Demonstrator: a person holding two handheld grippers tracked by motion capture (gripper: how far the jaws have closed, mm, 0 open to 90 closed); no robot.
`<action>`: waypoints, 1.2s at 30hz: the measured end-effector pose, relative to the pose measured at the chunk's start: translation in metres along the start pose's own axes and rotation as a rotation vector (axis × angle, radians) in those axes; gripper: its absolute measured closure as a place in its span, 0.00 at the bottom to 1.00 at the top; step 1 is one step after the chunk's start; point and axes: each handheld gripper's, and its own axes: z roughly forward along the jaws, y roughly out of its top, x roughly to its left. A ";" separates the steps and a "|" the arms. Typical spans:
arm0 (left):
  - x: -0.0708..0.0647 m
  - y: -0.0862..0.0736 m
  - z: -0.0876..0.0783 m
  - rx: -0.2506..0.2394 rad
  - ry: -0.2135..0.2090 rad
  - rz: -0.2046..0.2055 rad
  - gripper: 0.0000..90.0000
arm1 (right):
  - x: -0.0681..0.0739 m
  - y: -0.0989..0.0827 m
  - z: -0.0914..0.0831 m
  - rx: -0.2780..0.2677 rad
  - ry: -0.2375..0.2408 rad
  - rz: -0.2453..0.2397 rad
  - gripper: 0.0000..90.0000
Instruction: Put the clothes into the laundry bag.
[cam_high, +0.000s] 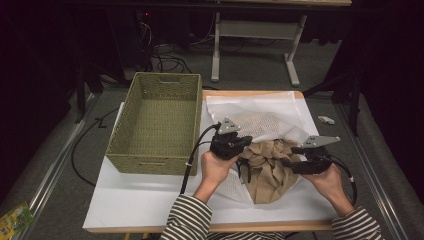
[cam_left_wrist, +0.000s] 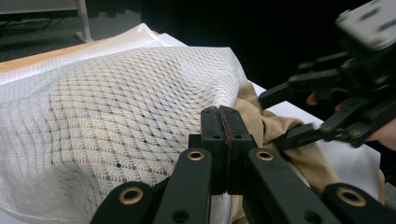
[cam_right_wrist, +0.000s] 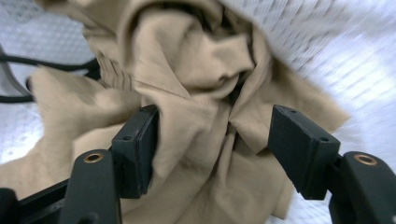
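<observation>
Beige garment lay bunched on the surface, half inside a white mesh laundry bag, just in front of the person and right of the woven basket. Left gripper sat at the bag's mouth on the garment's left edge; in the left gripper view its fingers were clenched together, apparently pinching the mesh edge, though the pinched bit itself was hard to make out. Right gripper came in from the garment's right side, pointing left toward it. Right gripper view showed its fingers spread apart with crumpled beige folds lying directly between and ahead of them, pads not pressing the cloth, so released. Garment had no clear long axis, just a crumpled heap running from bag mouth toward the person. Key relation: cloth lay straight ahead of the right fingers, already within their gap, so right hand was the nearer one for a grab while left seemingly kept the bag mouth up. Basket stood empty, apart from both hands.
</observation>
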 end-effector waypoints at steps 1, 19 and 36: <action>0.000 0.000 0.000 0.000 -0.001 -0.001 1.00 | -0.002 -0.001 0.005 0.018 0.002 0.004 0.37; -0.007 0.007 0.005 -0.018 -0.036 -0.005 1.00 | 0.020 0.015 0.022 -0.079 0.109 -0.079 0.96; -0.012 0.010 -0.005 -0.026 -0.050 0.020 1.00 | 0.004 0.035 0.079 -0.022 -0.080 -0.007 0.93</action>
